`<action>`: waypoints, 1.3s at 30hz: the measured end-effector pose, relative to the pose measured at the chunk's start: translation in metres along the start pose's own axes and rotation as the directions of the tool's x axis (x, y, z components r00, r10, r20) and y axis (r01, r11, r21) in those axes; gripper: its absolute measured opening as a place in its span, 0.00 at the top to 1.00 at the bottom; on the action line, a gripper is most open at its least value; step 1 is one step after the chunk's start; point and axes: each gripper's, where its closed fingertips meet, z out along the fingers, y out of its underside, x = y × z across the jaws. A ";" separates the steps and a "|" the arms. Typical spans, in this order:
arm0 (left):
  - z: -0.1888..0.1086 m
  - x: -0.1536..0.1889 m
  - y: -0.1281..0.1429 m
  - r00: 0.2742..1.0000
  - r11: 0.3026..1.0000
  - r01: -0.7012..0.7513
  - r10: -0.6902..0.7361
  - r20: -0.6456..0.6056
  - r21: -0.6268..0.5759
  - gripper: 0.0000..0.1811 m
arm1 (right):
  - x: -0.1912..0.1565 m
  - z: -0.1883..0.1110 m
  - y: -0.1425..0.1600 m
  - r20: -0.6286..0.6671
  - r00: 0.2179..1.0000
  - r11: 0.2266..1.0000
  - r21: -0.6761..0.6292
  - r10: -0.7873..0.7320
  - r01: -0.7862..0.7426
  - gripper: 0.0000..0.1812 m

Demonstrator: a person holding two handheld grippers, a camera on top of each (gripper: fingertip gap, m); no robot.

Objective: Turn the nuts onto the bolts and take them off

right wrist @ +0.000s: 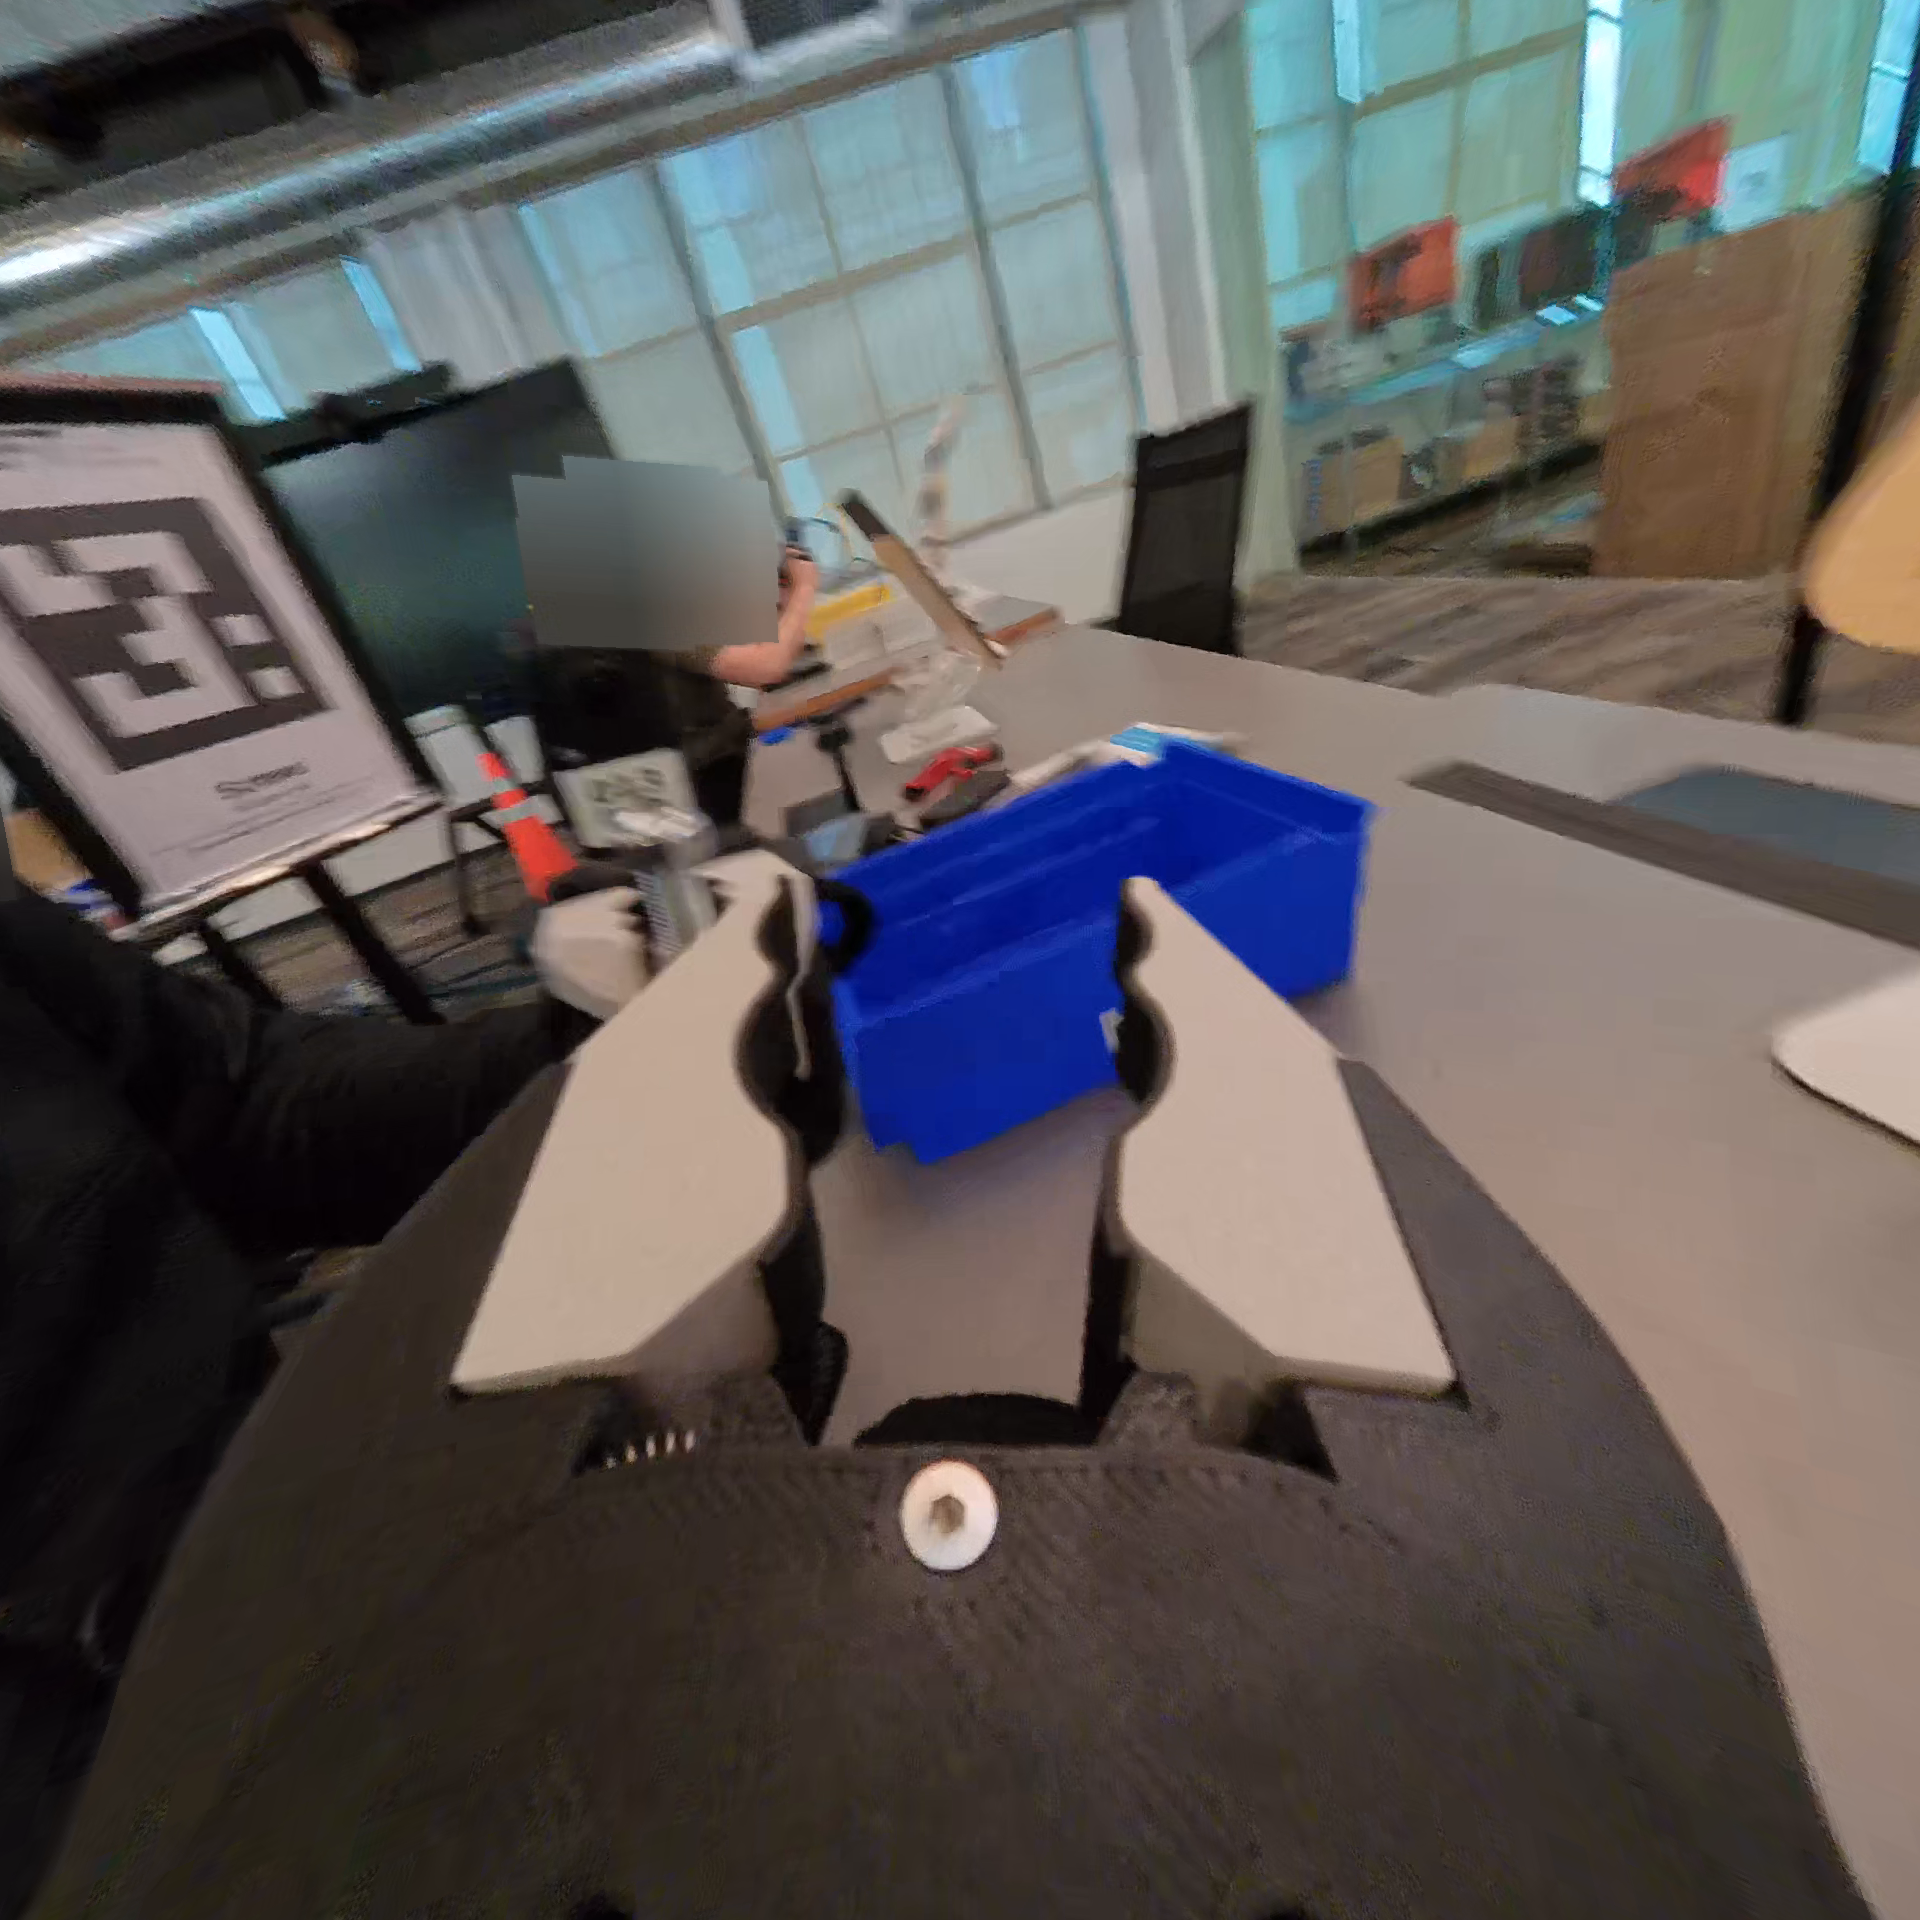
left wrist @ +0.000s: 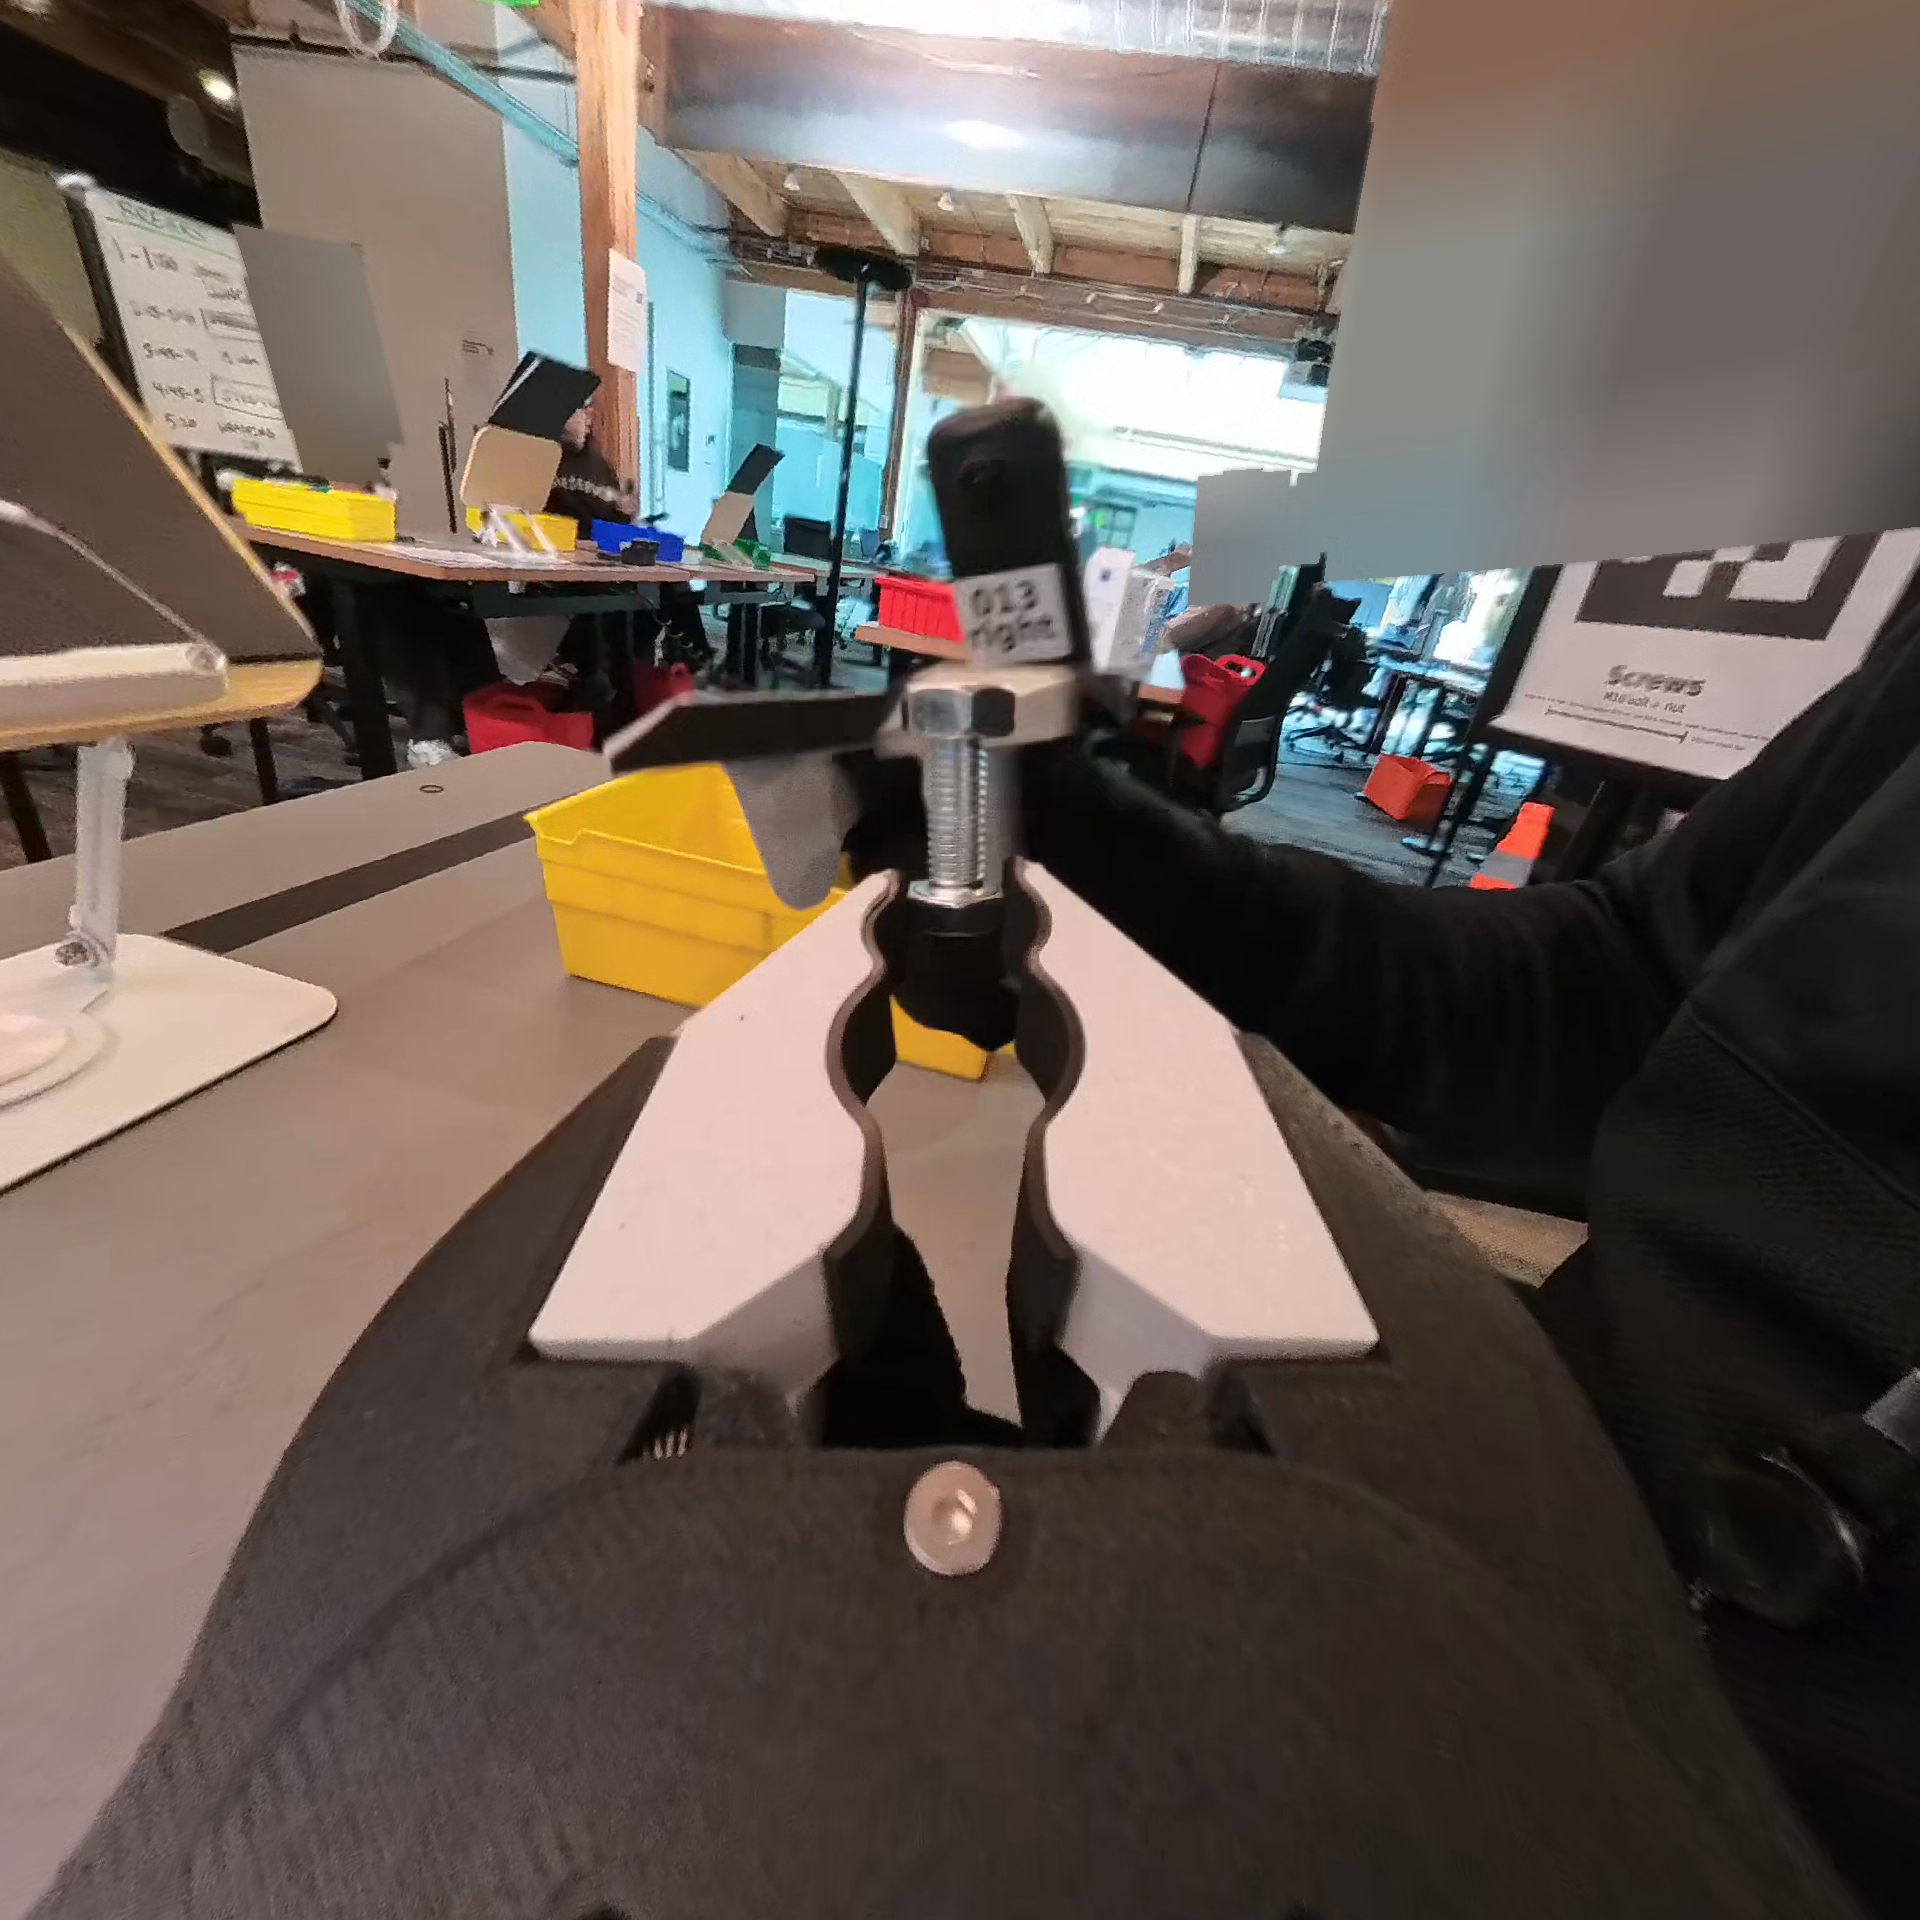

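Note:
A silver bolt [left wrist: 961, 810] stands upright with a hex nut [left wrist: 961, 712] on its top end. My left gripper [left wrist: 956, 894] is shut on the bolt's lower end and holds it above the grey table [left wrist: 364, 1143]. My right gripper [right wrist: 961, 894] is open and empty, with its jaws wide apart. The bolt [right wrist: 665, 904] sits just outside its left fingertip, held by the left gripper's white finger [right wrist: 592, 945]. In the left wrist view one of the right gripper's fingers [left wrist: 748, 727] lies level with the nut; whether it touches the nut is unclear.
A yellow bin [left wrist: 644, 883] stands on the table behind the bolt. A blue bin [right wrist: 1039, 987] stands beyond the right gripper's fingers. A white stand base [left wrist: 156, 1029] is at the left. A person's black sleeve [left wrist: 1351, 987] reaches in. A marker sign [right wrist: 156, 665] stands off the table.

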 end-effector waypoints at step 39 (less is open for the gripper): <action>-0.004 -0.002 -0.002 1.000 1.000 0.018 -0.018 -0.006 0.022 0.91 | -0.010 0.002 -0.002 0.055 0.998 0.999 0.032 0.001 -0.002 0.55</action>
